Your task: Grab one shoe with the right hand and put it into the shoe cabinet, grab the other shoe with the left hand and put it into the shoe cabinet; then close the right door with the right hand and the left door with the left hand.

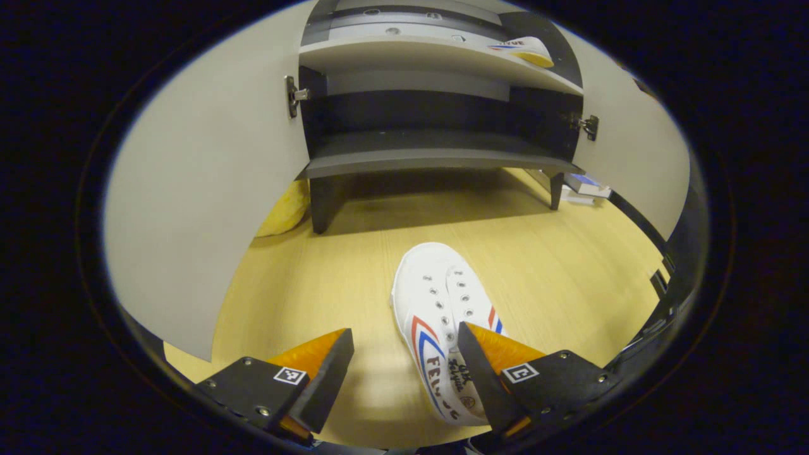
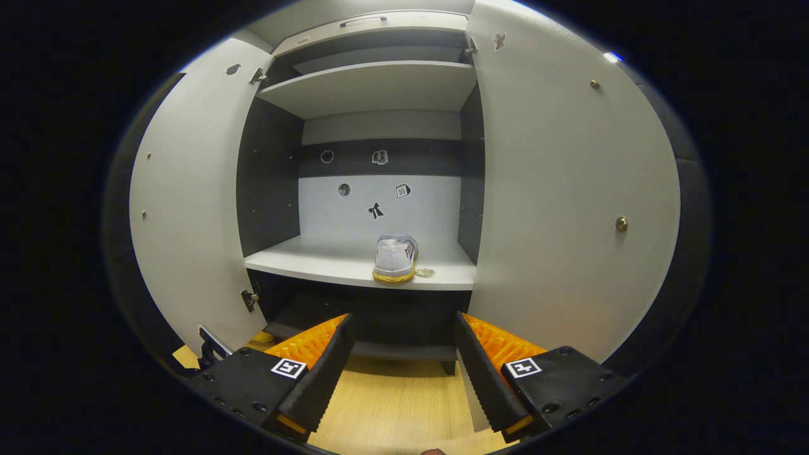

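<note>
A white canvas shoe [image 1: 439, 316] with red and blue stripes lies on the wooden floor in the left gripper view, toe towards the cabinet. My left gripper [image 1: 404, 344] hangs open above its heel end; one finger overlaps the shoe's right side, the other stands apart to its left. The second shoe [image 2: 395, 257] rests on the cabinet's middle shelf [image 2: 328, 262], heel outward; its sole [image 1: 524, 52] shows at the shelf edge in the left gripper view. My right gripper [image 2: 403, 335] is open and empty, in front of the cabinet. Both doors, left door [image 2: 189, 202] and right door [image 2: 569, 189], stand open.
The cabinet's lower shelf [image 1: 430, 155] is bare, and the cabinet stands on dark legs [image 1: 325, 202]. A yellow object [image 1: 287, 212] lies behind the left door. Books or boxes [image 1: 584, 186] sit on the floor past the right leg. Wooden floor [image 1: 556, 265] stretches around the shoe.
</note>
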### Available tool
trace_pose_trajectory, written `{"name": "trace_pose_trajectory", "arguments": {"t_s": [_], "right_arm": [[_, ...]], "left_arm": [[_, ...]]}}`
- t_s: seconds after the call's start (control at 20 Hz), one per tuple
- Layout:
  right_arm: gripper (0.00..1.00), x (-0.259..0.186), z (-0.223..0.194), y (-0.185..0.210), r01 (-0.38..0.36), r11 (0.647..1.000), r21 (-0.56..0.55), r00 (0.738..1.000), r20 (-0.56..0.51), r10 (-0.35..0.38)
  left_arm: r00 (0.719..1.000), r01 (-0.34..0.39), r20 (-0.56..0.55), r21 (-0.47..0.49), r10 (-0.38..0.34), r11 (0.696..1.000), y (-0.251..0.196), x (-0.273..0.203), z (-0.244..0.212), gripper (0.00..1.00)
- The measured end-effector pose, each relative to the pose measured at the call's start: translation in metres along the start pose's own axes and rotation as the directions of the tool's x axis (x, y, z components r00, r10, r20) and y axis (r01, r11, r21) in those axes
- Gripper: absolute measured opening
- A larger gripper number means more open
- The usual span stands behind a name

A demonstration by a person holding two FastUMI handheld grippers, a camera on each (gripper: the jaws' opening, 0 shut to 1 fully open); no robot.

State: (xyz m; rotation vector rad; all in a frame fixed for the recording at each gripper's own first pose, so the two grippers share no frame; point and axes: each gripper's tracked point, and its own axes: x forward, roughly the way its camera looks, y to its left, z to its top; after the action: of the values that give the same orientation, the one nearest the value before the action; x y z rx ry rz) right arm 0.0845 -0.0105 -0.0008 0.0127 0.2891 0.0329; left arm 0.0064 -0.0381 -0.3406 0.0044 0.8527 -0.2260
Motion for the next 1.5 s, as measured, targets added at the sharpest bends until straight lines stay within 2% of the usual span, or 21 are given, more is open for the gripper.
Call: {"name": "trace_pose_trajectory", "arguments": {"t_s": [0.15,0.3,0.35,0.4,0.5,0.6,0.75,0.9,1.0,1.35,1.5], "right_arm": [[0.98,0.002,-0.006,0.003,-0.011,1.000,-0.027,1.000,-0.012,0.011],[0.99,0.003,-0.008,0.005,-0.016,0.999,-0.046,1.000,-0.017,0.015],[0.99,0.003,-0.009,0.006,-0.022,0.999,-0.041,1.000,-0.022,0.021],[0.99,0.003,-0.010,0.008,-0.028,0.999,-0.036,0.999,-0.026,0.027],[0.98,0.003,-0.008,0.010,-0.036,0.999,-0.039,0.999,-0.017,0.036],[0.99,0.002,-0.009,0.011,-0.039,0.998,-0.046,0.999,-0.017,0.038],[0.99,0.000,-0.011,0.014,-0.049,0.998,-0.034,0.999,-0.021,0.049],[0.99,-0.005,-0.010,0.014,-0.049,0.998,-0.034,0.999,-0.015,0.049],[0.99,-0.009,-0.008,0.011,-0.046,0.998,-0.044,0.999,-0.004,0.046],[0.99,-0.021,-0.009,-0.001,-0.027,0.998,-0.049,1.000,-0.003,0.027],[0.99,-0.024,-0.009,0.000,-0.033,0.999,-0.041,0.999,-0.001,0.033]], "left_arm": [[0.998,-0.001,-0.063,-0.006,0.001,1.000,0.000,0.004,-0.015,0.98],[0.998,0.001,-0.056,-0.014,-0.002,1.000,0.000,0.005,-0.015,0.99],[0.998,0.020,-0.058,-0.032,-0.022,0.999,-0.003,0.006,-0.015,0.99],[0.996,0.063,-0.067,-0.061,-0.067,0.996,-0.010,0.007,-0.016,0.95],[0.990,0.112,-0.076,-0.127,-0.122,0.986,-0.022,0.009,-0.017,0.67],[0.989,0.109,-0.091,-0.111,-0.120,0.988,-0.021,0.008,-0.018,0.42],[0.987,0.092,-0.124,-0.102,-0.104,0.991,-0.023,0.008,-0.017,0.38],[0.993,0.066,-0.090,-0.114,-0.077,0.991,-0.017,0.005,-0.017,0.18],[0.997,0.049,-0.056,-0.081,-0.053,0.995,-0.015,0.008,-0.011,0.03],[0.997,0.054,0.064,-0.056,-0.051,0.997,-0.007,-0.012,0.022,0.02],[0.990,0.066,0.126,-0.068,-0.057,0.995,-0.006,-0.032,0.052,0.02]]}}
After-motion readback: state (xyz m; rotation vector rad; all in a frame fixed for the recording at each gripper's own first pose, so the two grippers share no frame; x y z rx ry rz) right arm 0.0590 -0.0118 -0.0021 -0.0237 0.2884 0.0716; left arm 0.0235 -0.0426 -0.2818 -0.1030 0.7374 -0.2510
